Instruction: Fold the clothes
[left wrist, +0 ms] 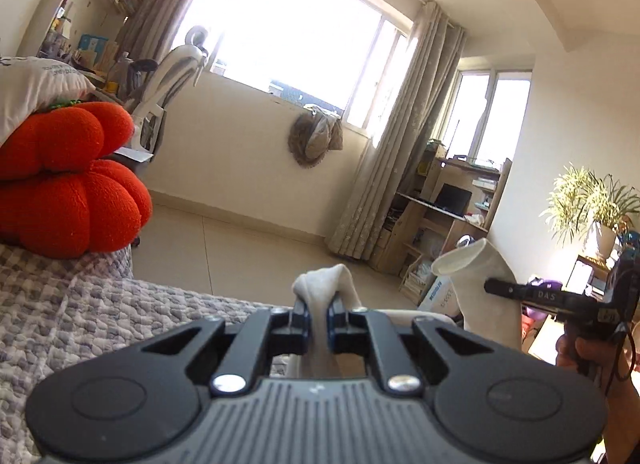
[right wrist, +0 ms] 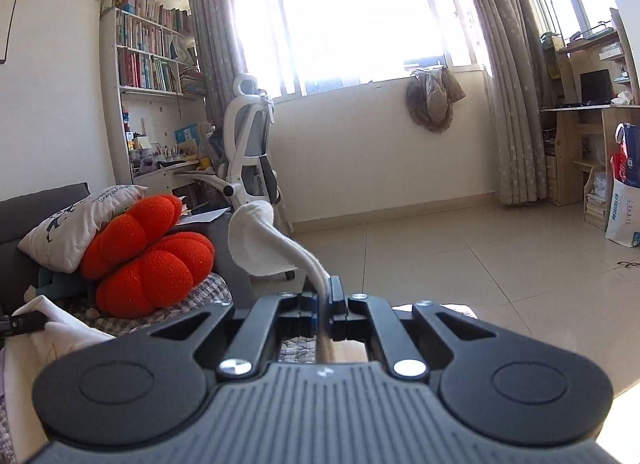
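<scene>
A white garment (left wrist: 326,278) bunches up between the blue pads of my left gripper (left wrist: 318,310), which is shut on it. To the right in the left wrist view, another part of the white garment (left wrist: 476,268) hangs from my right gripper (left wrist: 494,288), held by a hand (left wrist: 580,348). In the right wrist view my right gripper (right wrist: 325,292) is shut on a thin fold of the white garment (right wrist: 256,240), whose end flops to the left. At the far left edge my left gripper (right wrist: 16,324) shows with white cloth (right wrist: 60,330) beside it.
A bed with a grey checked quilt (left wrist: 80,304) lies below left, with two red pumpkin cushions (right wrist: 148,260) and a white pillow (right wrist: 76,223) on it. Beyond are tiled floor (right wrist: 460,256), a white office chair (right wrist: 248,151), a bookshelf (right wrist: 148,59), a wooden desk (left wrist: 448,215) and a potted plant (left wrist: 592,203).
</scene>
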{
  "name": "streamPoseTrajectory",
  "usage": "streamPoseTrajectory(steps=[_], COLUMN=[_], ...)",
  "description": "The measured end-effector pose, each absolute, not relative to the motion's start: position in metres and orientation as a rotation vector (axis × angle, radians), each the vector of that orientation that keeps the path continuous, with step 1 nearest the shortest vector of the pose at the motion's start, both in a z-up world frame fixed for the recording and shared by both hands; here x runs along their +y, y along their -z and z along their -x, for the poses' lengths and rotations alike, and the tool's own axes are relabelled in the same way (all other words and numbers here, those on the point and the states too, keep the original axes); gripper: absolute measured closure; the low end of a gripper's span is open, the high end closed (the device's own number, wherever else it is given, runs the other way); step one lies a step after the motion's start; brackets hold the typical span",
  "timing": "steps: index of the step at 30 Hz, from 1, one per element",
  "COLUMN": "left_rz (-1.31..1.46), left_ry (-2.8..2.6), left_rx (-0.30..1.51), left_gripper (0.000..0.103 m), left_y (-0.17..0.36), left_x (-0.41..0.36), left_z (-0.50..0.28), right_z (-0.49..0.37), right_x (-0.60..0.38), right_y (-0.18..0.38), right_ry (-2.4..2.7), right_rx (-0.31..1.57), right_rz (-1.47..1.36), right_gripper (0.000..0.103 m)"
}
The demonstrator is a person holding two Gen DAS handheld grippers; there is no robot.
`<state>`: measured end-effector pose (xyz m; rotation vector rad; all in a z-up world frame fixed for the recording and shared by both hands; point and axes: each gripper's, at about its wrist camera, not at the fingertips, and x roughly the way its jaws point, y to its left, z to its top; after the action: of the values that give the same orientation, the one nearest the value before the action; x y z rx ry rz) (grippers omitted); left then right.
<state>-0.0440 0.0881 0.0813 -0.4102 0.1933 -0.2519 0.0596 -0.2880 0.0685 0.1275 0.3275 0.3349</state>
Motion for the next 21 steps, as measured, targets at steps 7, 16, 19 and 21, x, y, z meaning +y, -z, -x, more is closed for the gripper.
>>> streamPoseTrajectory(steps=[7,16,19,21], left_rz=[0.28,0.239,0.262,0.281], left_ry=[-0.047,-0.026,-0.013,0.009], left_rx=[0.432,0.435,0.427,0.444], left_gripper=[0.094,0.076,0.07,0.068], left_y=[-0.045,-0.041,-0.039,-0.036], left_x=[0.129,0.124,0.129,0.129], left_z=[0.02,0.018,0.017,0.014], right_z=[-0.094,-0.079,-0.081,-0.084], right_x=[-0.273,-0.242,-0.233,-0.227], right_y=[-0.019,-0.019,-0.018,-0.016], right_ry=[-0.171,-0.446,-0.564,-0.614], right_rx=[0.597,0.564,0.62,0.666], right_rz=[0.114,0.075,0.014,-0.018], right_gripper=[0.094,0.033,0.033,0.033])
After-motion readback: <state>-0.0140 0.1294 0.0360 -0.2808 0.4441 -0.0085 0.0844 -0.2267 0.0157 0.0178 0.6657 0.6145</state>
